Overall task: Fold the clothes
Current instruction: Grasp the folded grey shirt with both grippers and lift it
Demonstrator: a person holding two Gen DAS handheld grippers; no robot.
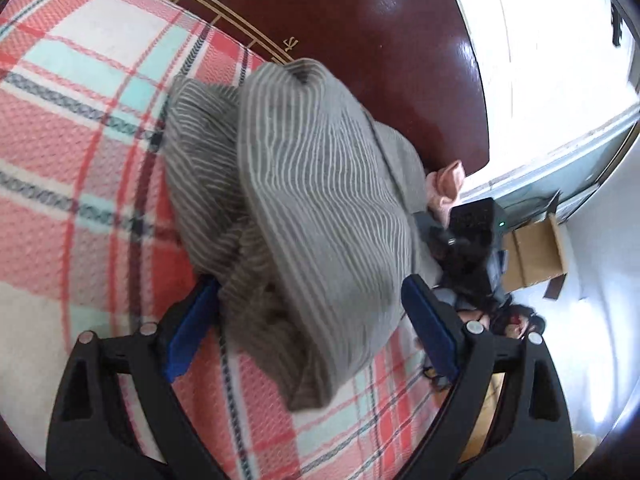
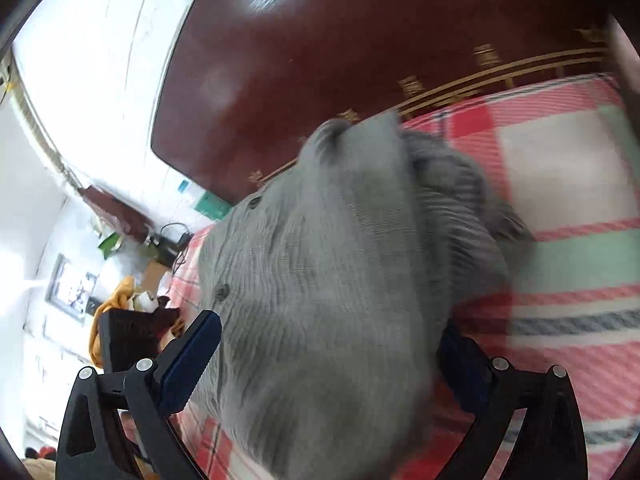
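- A grey striped shirt (image 1: 304, 200) lies bunched in a heap on a bed covered by a pink, red and mint plaid blanket (image 1: 80, 160).
- In the left wrist view the heap's long axis runs from near, between the gripper fingers, up and away to a peaked far end against the dark red headboard (image 1: 360, 40); its stripes follow the same line.
- A second, darker fold of the shirt lies to the left of the main bulge, touching it.
- The left gripper (image 1: 312, 336) points forward over the blanket toward the headboard, its blue-padded fingers (image 1: 192, 332) spread wide on either side of the shirt's near end; the cloth sits between them but the pads are not pressed together on it.
- In the right wrist view the shirt (image 2: 320, 280) is blurred; two buttons (image 2: 221, 291) show on its left side, and its far tip again points to the headboard (image 2: 360, 40).
- The right gripper (image 2: 324, 364) also points forward and slightly tilted, jaws wide, the left blue pad (image 2: 188, 364) clear of the cloth and the right pad partly hidden behind the shirt's edge.
- A pink cloth (image 1: 446, 188) lies at the right of the shirt near the headboard, and a cardboard box (image 1: 536, 256) stands on the floor beyond the bed's right edge.
- A yellow-orange cloth (image 2: 116, 304) shows at far left in the right wrist view, off the bed.
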